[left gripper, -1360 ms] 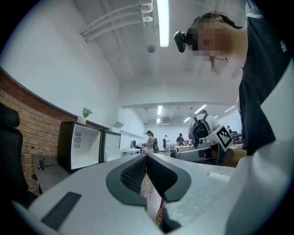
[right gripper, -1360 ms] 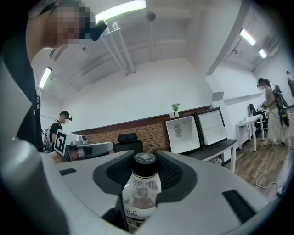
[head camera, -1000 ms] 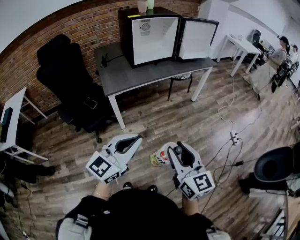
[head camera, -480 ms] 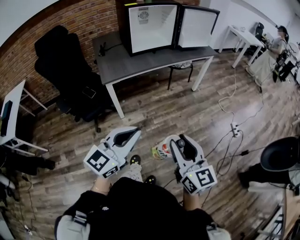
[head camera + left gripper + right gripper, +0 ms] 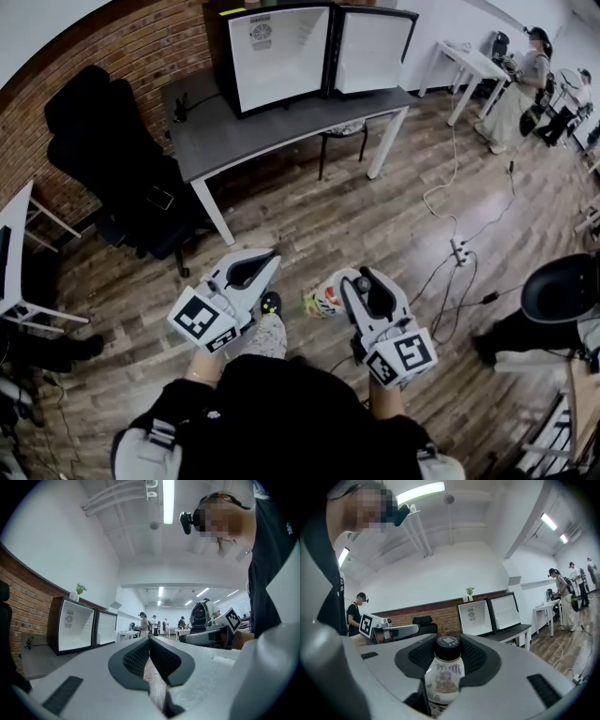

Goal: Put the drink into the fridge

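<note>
Bright even light from ceiling strip lights (image 5: 168,501); soft shadows; fisheye bending, dark corners.

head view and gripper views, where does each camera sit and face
Head view: on the person's head, steeply down at floor, left gripper, right gripper, own torso; open fridge on desk ahead.
Left gripper view: along its shut, empty jaws; fridge beyond at left, torso at right.
Right gripper view: along its jaws gripping the bottle; fridge beyond, torso at left.
Both gripper views share the fridge and the other gripper.
</note>
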`<act>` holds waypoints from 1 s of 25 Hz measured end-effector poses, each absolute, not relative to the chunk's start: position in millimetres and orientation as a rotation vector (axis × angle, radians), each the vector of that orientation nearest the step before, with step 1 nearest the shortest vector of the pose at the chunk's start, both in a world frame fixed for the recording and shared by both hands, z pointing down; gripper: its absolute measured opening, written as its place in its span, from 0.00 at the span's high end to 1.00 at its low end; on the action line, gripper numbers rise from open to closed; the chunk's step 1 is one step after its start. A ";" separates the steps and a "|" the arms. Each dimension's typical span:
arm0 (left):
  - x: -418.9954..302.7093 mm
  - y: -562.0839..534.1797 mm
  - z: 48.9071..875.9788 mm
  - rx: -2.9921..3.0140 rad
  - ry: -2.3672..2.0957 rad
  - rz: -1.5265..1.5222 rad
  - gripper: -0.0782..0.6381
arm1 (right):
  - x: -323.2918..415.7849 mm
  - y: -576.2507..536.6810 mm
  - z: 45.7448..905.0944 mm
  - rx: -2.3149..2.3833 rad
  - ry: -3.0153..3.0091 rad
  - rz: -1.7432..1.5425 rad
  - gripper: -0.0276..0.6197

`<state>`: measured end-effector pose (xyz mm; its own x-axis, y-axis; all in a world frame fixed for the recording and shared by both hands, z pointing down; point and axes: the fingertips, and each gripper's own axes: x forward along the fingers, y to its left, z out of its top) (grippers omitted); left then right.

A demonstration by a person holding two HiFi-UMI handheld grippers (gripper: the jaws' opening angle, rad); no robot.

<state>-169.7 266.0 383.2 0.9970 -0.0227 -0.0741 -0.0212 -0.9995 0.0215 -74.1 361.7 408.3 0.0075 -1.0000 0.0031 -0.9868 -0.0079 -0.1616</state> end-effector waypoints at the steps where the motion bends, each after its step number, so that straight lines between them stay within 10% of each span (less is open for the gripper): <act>1: -162.4 262.7 381.3 3.120 -0.021 -0.124 0.89 | -68.4 358.8 406.3 -2.158 2.126 -0.171 0.73; 25: -75.9 115.0 398.2 3.034 0.075 -0.108 0.89 | 11.2 225.7 403.4 -2.287 2.071 -0.245 0.73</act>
<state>-75.9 115.0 398.2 0.9963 0.0452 -0.0733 0.0526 -0.9933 0.1025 11.2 225.7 403.4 0.0924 -0.9920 0.0860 -0.9846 -0.1039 -0.1405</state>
